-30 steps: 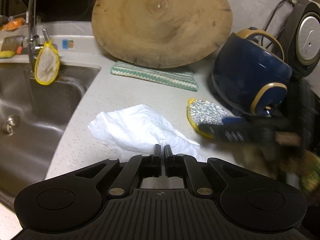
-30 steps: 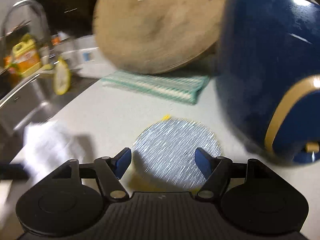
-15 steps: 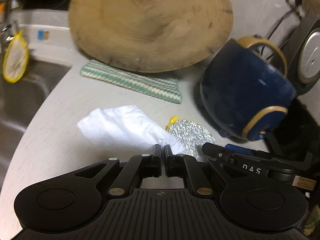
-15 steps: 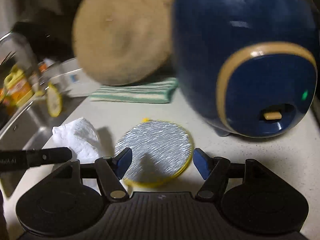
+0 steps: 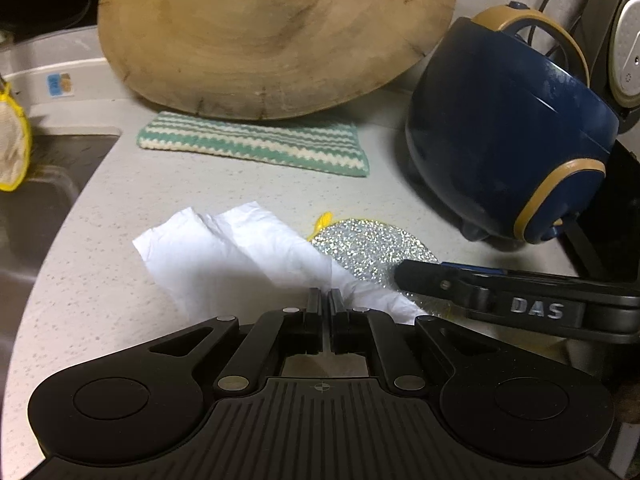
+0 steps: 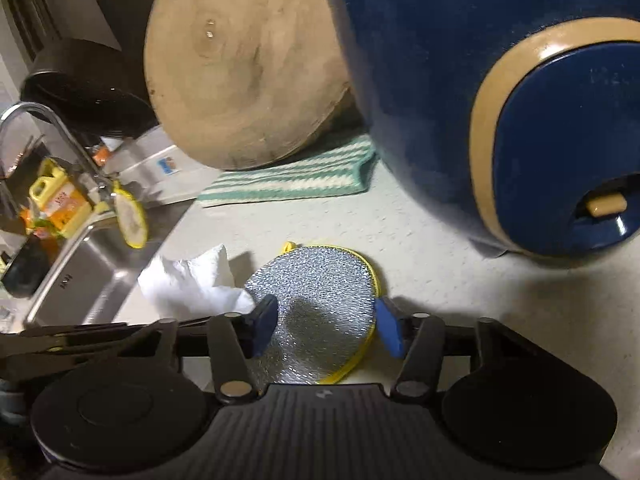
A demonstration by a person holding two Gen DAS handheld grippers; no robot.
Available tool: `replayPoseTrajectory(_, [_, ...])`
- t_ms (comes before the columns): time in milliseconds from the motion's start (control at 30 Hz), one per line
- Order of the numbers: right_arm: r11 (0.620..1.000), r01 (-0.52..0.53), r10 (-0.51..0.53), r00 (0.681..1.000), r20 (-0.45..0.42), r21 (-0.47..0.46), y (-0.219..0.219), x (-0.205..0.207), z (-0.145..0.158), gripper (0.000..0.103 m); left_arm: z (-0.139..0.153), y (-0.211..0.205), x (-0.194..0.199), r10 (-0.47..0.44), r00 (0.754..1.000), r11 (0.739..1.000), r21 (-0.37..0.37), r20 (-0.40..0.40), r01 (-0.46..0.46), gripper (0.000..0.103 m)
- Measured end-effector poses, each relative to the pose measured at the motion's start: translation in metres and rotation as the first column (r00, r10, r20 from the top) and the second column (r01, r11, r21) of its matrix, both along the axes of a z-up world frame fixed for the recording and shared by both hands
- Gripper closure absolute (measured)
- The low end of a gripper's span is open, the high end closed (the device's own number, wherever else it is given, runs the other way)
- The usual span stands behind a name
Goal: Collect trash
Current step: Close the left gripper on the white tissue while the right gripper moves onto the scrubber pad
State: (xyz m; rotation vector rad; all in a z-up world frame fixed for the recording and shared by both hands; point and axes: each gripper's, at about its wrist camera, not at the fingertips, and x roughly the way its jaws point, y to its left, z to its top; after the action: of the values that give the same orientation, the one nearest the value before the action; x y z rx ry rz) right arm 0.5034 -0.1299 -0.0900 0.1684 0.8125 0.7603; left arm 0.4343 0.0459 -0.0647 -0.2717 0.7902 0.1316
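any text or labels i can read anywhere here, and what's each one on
"DAS": raised letters on the side of the right hand-held gripper, seen from the left wrist view.
Sticker on the white tub behind the sink: small picture label, too blurred to read.
Yellow bottle by the faucet: printed label, too blurred to read.
Mark stamped on the sink rim: too small to read.
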Motion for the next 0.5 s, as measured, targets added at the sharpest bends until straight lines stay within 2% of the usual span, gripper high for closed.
replayPoseTrajectory(300, [0.986,-0.112,0.116,0.993,-0.031,0.124,-0.010,-0.044,0.021,0.061,0.002,0.011,-0.036,-0.007,1.000,1.000,-0.005,0.003,0.007,0.097])
replayPoseTrajectory(500, [0.988,-0.125,0.128,0.991,-0.028,0.089,0.009,-0.041,0.018,0.061,0.001,0.016,-0.047,0.008,1.000,1.000,-0.011,0.007,-0.008,0.097])
